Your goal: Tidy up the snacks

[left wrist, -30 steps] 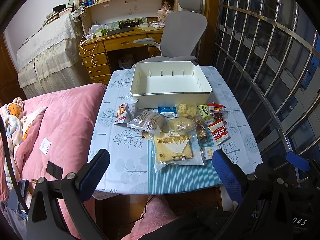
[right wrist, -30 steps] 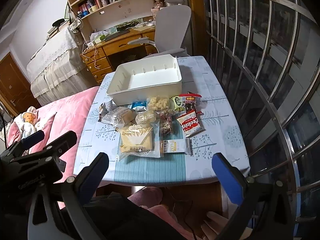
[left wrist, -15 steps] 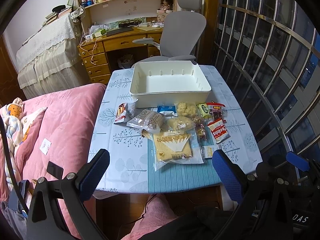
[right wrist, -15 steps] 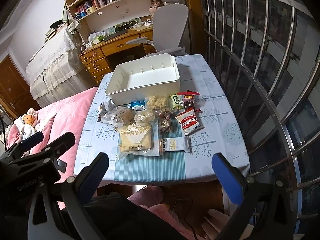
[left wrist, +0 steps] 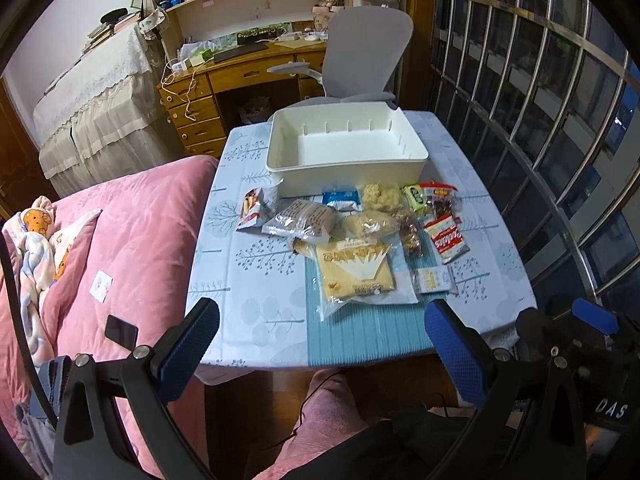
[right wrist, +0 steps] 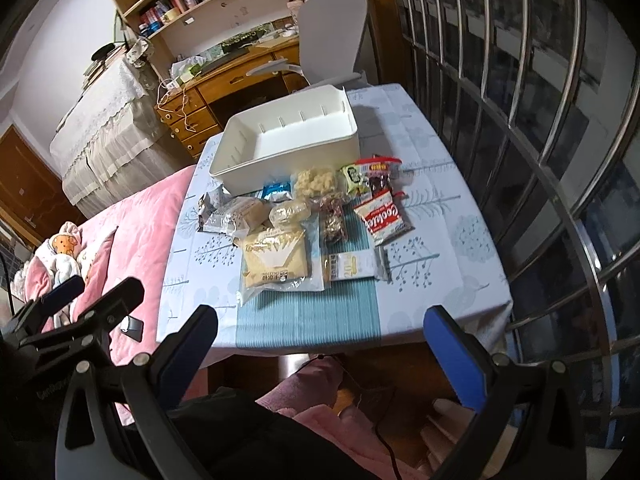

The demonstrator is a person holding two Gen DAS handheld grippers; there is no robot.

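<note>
An empty white bin (left wrist: 344,148) (right wrist: 288,142) stands at the far side of a small table. Several snack packets lie in front of it: a large yellow bag (left wrist: 354,274) (right wrist: 276,258), a red and white cookie bag (left wrist: 446,238) (right wrist: 384,216), a grey bag (left wrist: 300,220), a small white packet (right wrist: 352,266). My left gripper (left wrist: 320,344) is open, held back from the table's near edge with nothing between its fingers. My right gripper (right wrist: 320,344) is open too, also short of the near edge and holding nothing.
The table (left wrist: 248,264) has a pale tree-print cloth with a teal striped runner. A pink bed (left wrist: 120,232) runs along its left side, metal window bars (left wrist: 560,120) along its right. A grey office chair (left wrist: 360,48) and wooden desk stand behind. A person's pink-clad leg (left wrist: 328,408) is below.
Both grippers have shifted slightly; the right wrist view now sits a little closer to the table and more tilted. Nothing on the table has moved.
</note>
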